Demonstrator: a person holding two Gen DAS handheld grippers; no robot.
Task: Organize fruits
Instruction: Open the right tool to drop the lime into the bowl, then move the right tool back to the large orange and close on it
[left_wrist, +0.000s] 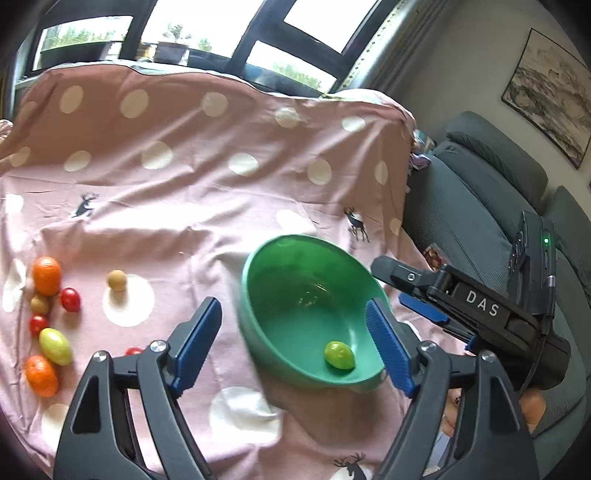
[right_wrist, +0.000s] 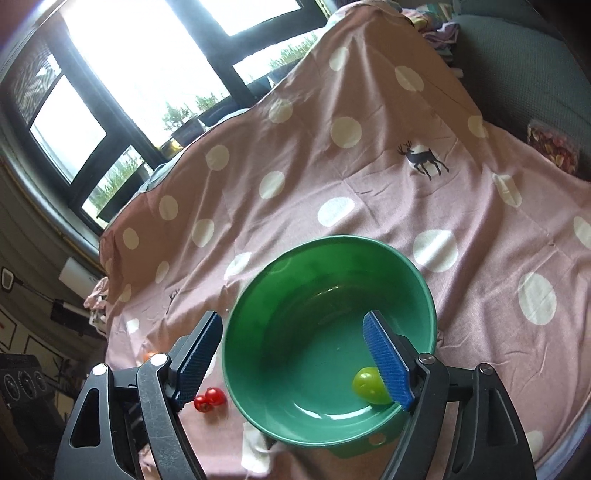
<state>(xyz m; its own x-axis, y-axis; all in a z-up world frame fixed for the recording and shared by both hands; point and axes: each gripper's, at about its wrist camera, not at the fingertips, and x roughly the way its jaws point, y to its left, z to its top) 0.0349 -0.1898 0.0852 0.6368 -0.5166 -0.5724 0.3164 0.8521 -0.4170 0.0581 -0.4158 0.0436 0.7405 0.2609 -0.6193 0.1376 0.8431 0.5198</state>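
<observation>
Left wrist view: the left tongs (left_wrist: 295, 343) stand apart over the green bowl (left_wrist: 258, 291), gripping nothing. A green fruit (left_wrist: 339, 354) lies inside; oranges (left_wrist: 46, 275) and small tomatoes (left_wrist: 70, 299) sit well left on the dotted cloth (left_wrist: 184, 184).

Right wrist view: the right tongs (right_wrist: 293, 360) are apart above the bowl (right_wrist: 295, 280), empty, with the green fruit (right_wrist: 365, 384) in it.

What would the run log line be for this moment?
left gripper: open | right gripper: open | green bowl: one green fruit inside
</observation>
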